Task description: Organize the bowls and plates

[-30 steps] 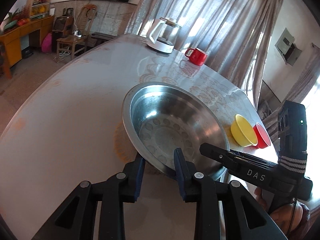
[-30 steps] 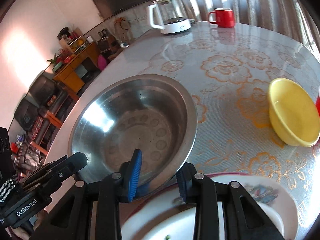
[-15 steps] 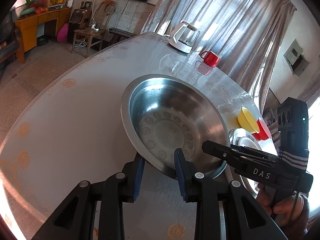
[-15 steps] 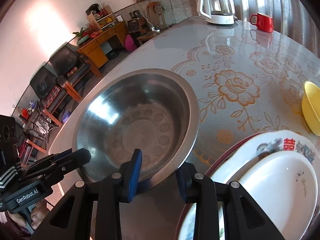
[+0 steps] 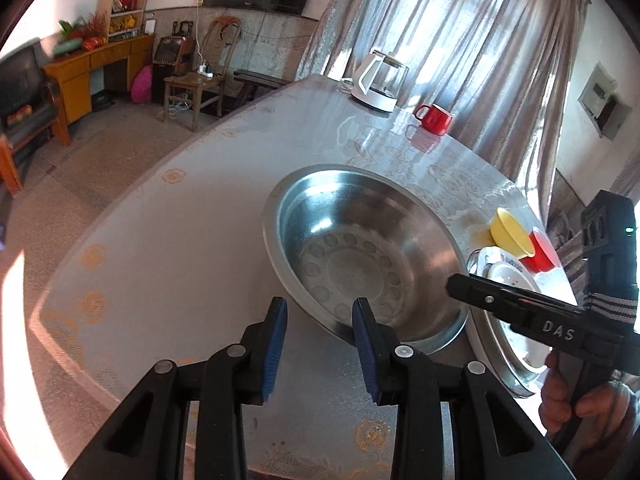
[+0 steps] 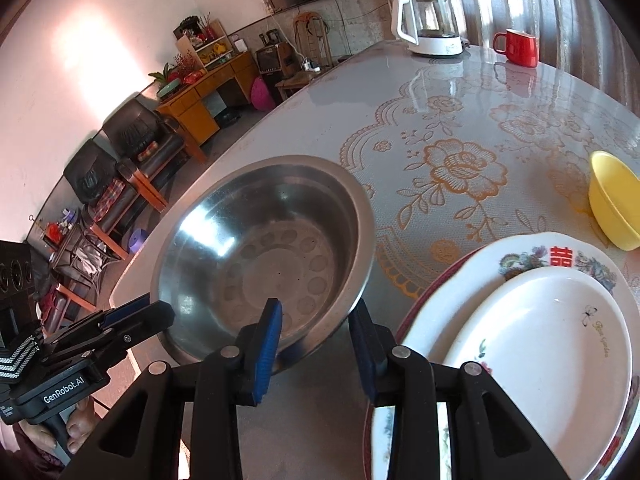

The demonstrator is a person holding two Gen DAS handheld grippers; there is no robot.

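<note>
Left wrist view: left gripper (image 5: 320, 320) astride the near rim of the round stainless-steel basin (image 5: 360, 248) on the floral-clothed bench (image 5: 180, 240); jaws just opening, pads apart from rim.
Right wrist view: right gripper (image 6: 316, 322) likewise astride the rim, jaws just opening, unclamped; stacked white floral plates (image 6: 540, 340) just beside.

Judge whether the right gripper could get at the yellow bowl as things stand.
Probably yes, once it lets go: the right gripper straddles the steel basin's rim, and the yellow bowl sits uncovered beyond the stacked plates.
</note>
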